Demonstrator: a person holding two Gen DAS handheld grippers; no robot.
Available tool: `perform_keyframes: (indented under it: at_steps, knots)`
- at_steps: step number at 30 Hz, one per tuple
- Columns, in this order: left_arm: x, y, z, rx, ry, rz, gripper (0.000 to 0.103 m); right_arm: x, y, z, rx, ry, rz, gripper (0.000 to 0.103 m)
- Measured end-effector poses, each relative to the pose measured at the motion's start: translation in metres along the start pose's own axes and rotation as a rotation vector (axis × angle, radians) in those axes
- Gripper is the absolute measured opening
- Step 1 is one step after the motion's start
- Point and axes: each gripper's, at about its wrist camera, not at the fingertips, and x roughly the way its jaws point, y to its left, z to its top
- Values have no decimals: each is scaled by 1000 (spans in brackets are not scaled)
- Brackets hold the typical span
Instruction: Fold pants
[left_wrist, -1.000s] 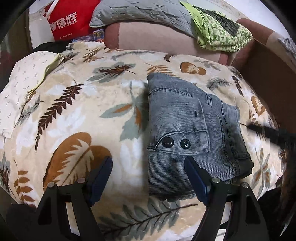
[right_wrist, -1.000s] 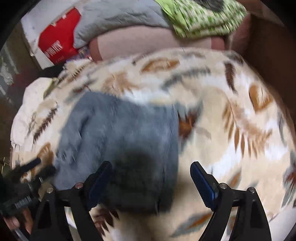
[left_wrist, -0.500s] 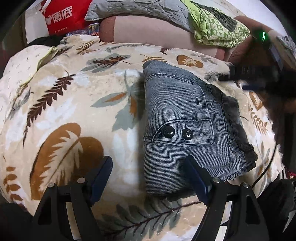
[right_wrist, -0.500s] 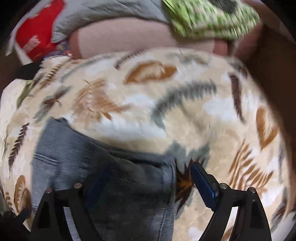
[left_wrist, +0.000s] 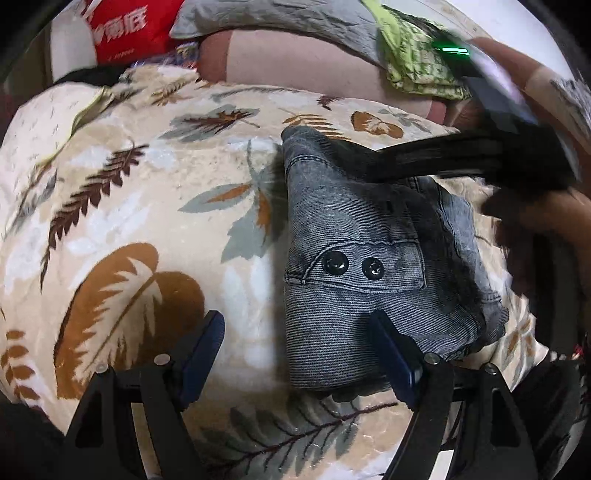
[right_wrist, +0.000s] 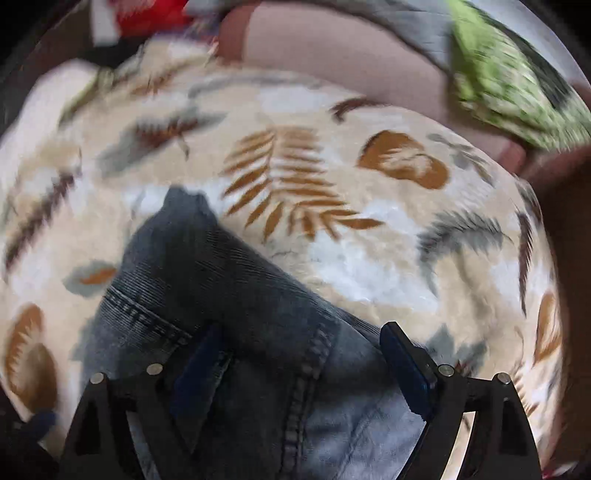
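Grey denim pants (left_wrist: 373, 266) lie folded into a compact rectangle on a leaf-print blanket (left_wrist: 140, 221), pocket flap with two black snaps facing up. My left gripper (left_wrist: 299, 350) is open and empty, low over the fold's near left corner, its right finger over the denim. My right gripper (right_wrist: 299, 354) is open and empty, directly above the pants (right_wrist: 229, 302) near their far edge. It shows in the left wrist view as a dark blurred shape (left_wrist: 461, 158) reaching across the top of the fold.
Beyond the blanket lie a pink bolster (left_wrist: 295, 55), a grey quilted pillow (left_wrist: 280, 18), a green patterned cloth (left_wrist: 417, 62) and a red bag (left_wrist: 133, 29). A white cloth (left_wrist: 44, 122) lies at the left.
My right gripper has swung from the pants' right side up and over their far edge, still open. My left gripper has crept slightly closer to the fold.
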Motion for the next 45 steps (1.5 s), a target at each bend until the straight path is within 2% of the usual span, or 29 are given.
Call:
perform_keyframes:
  at_steps: [4,6,10,13,15,17,19,26,31,37,43,45]
  knots:
    - [-9,4,2,-28,-3,-29,81,-40,-34,-28,59,-90,26,90]
    - [-18,6,3,-36,-20,-44,81,-51,-57,-49,128,-98,91,90]
    - [-30,22,10,-93,-37,-59,80,-50,-115,-98,354,-61,329,90]
    - [-30,36,16,-129,-19,-62,80,-45,-141,-128,471,-48,506,90]
    - [-24,46,22,-172,21,-100,80,-37,-152,-142,535,-18,618,90]
    - [-14,55,29,-224,70,-175,80,-21,-160,-147,598,25,755,90]
    - [-5,59,35,-263,104,-204,80,-11,-165,-147,630,46,811,90]
    - [24,57,53,-339,209,-421,80,22,-171,-138,679,118,797,82]
    - [43,54,62,-386,253,-495,80,25,-165,-136,654,113,789,82]
    - [55,61,75,-448,246,-590,80,27,-169,-138,656,130,769,82]
    - [78,60,75,-468,293,-616,80,39,-159,-127,646,171,787,82]
    - [82,53,75,-443,301,-583,80,42,-153,-122,635,174,779,82]
